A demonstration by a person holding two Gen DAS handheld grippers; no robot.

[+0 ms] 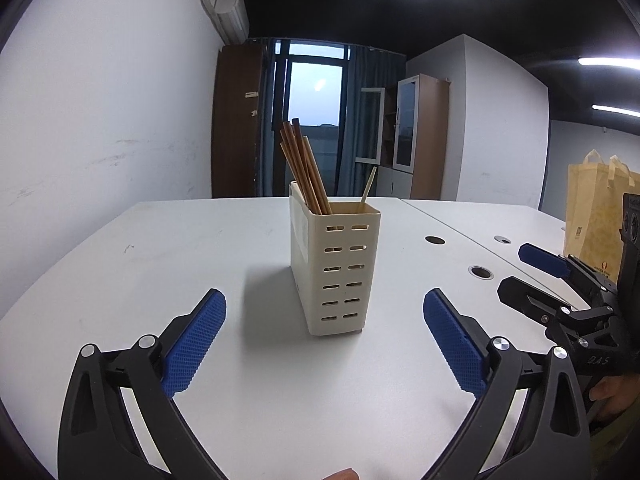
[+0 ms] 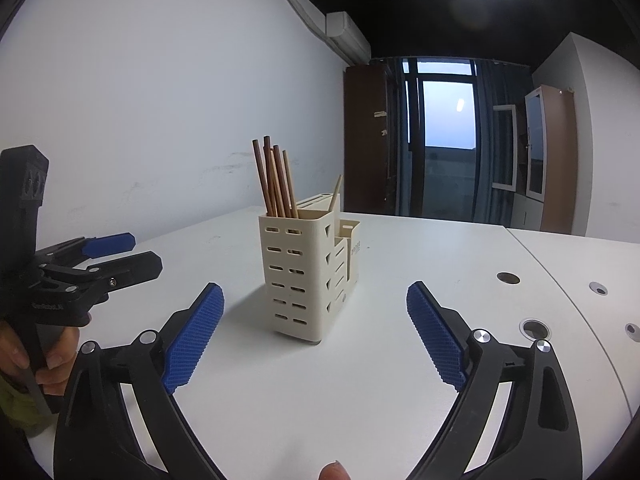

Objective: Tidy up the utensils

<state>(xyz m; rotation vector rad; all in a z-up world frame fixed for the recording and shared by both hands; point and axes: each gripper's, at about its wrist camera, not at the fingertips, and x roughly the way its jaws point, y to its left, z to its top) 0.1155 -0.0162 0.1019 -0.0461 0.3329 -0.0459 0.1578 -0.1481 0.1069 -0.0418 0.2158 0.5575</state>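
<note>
A cream slotted utensil holder (image 1: pixel 336 268) stands upright on the white table (image 1: pixel 160 272). Several brown chopsticks (image 1: pixel 302 168) lean in its front compartment and one pale stick (image 1: pixel 368 185) stands behind. My left gripper (image 1: pixel 324 316) is open and empty, its blue pads either side of the holder, short of it. The right gripper (image 1: pixel 532 276) shows at the right, open. In the right wrist view the holder (image 2: pixel 308 276) with chopsticks (image 2: pixel 276 184) stands ahead of my open, empty right gripper (image 2: pixel 316 308). The left gripper (image 2: pixel 128 254) shows at the left, open.
A yellow paper bag (image 1: pixel 596 216) stands at the table's far right. Round cable holes (image 2: pixel 508 278) dot the right side of the table. A white wall runs along the left, with cabinets and a window behind.
</note>
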